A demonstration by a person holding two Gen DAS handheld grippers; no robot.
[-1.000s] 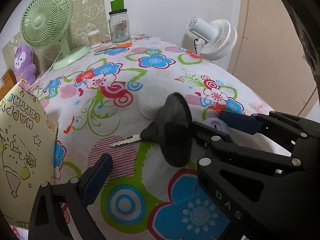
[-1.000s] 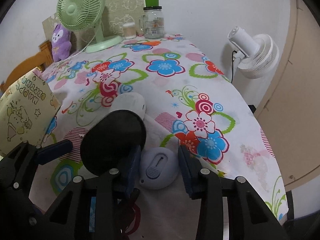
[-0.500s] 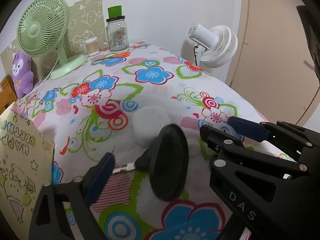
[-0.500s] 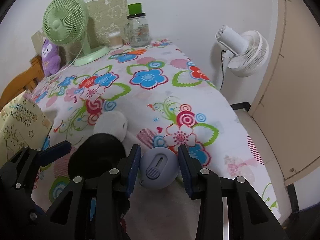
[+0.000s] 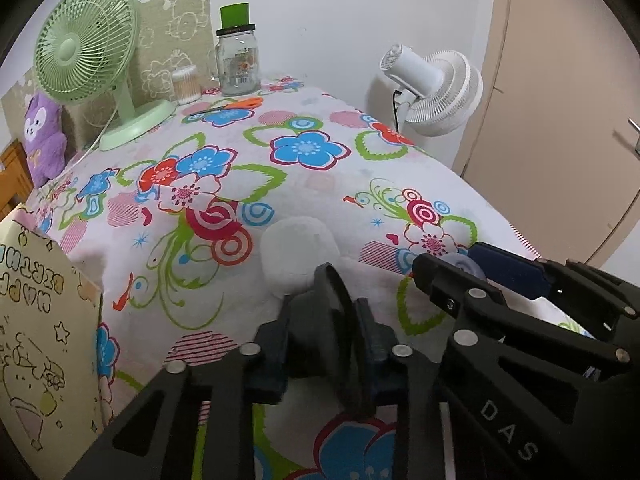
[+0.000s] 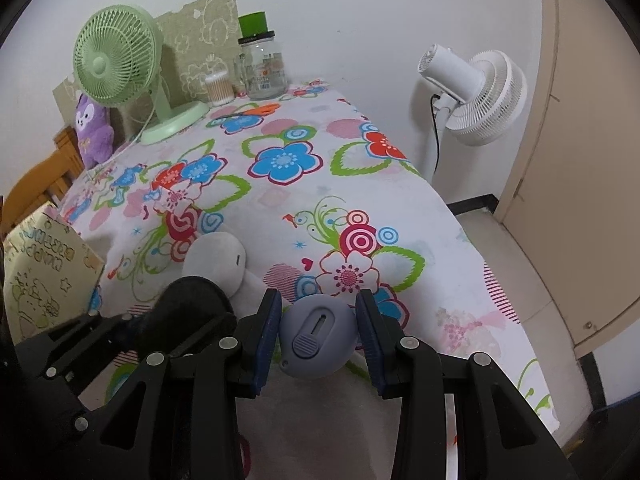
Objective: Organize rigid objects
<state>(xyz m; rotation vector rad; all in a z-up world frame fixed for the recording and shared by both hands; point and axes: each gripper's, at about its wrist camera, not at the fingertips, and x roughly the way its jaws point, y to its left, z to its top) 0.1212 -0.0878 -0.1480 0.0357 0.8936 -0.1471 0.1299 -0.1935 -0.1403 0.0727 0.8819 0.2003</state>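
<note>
My left gripper (image 5: pixel 322 344) is shut on a black oval disc (image 5: pixel 326 332), held on edge between its blue pads above the floral tablecloth (image 5: pixel 304 152). My right gripper (image 6: pixel 318 330) is shut on a round lavender gadget (image 6: pixel 318 332) with a slider button, held just above the cloth. The disc also shows in the right wrist view (image 6: pixel 188 308) at lower left. A white rounded case (image 5: pixel 298 254) lies on the cloth just beyond both grippers; it also shows in the right wrist view (image 6: pixel 216 258).
A green desk fan (image 5: pixel 86 52), a glass jar (image 5: pixel 238 64), a cotton swab tub (image 5: pixel 186 85), orange scissors (image 5: pixel 236 104) and a purple plush (image 5: pixel 42 136) stand at the far end. A yellow card box (image 5: pixel 40 332) is at the left. A white floor fan (image 5: pixel 436 88) stands off the right edge.
My left gripper closed on the black disc and lifted it; the key seen under it earlier is out of sight. My right gripper closed on the lavender gadget and raised it.
</note>
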